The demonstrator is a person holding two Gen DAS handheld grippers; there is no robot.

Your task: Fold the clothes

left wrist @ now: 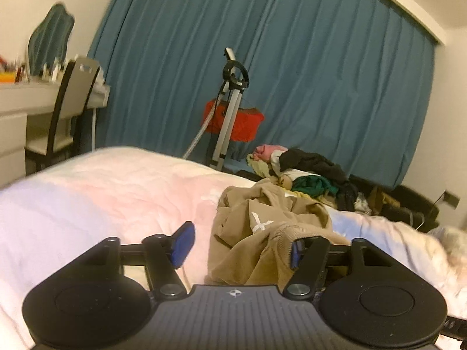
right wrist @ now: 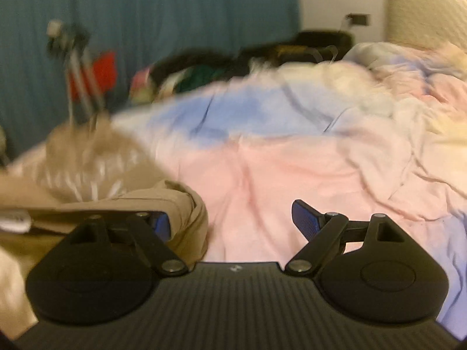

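Observation:
A tan garment (left wrist: 259,227) with white print lies crumpled on the bed. In the left wrist view my left gripper (left wrist: 238,246) is open, its jaws wide; the garment's ribbed edge drapes over the right blue pad (left wrist: 295,253). In the right wrist view, which is blurred, the same tan garment (right wrist: 116,186) lies at the left. My right gripper (right wrist: 233,224) is open, and the garment's fold lies against its left pad (right wrist: 160,223). The right pad (right wrist: 306,218) is over bare bedding.
The bed has a pink and blue quilt (left wrist: 102,192) (right wrist: 277,175). A pile of mixed clothes (left wrist: 303,175) sits at the far bed edge. Behind it stand a garment steamer (left wrist: 230,102) and a blue curtain (left wrist: 262,58). A chair and desk (left wrist: 58,102) stand at the left. A headboard (right wrist: 423,17) is at the right.

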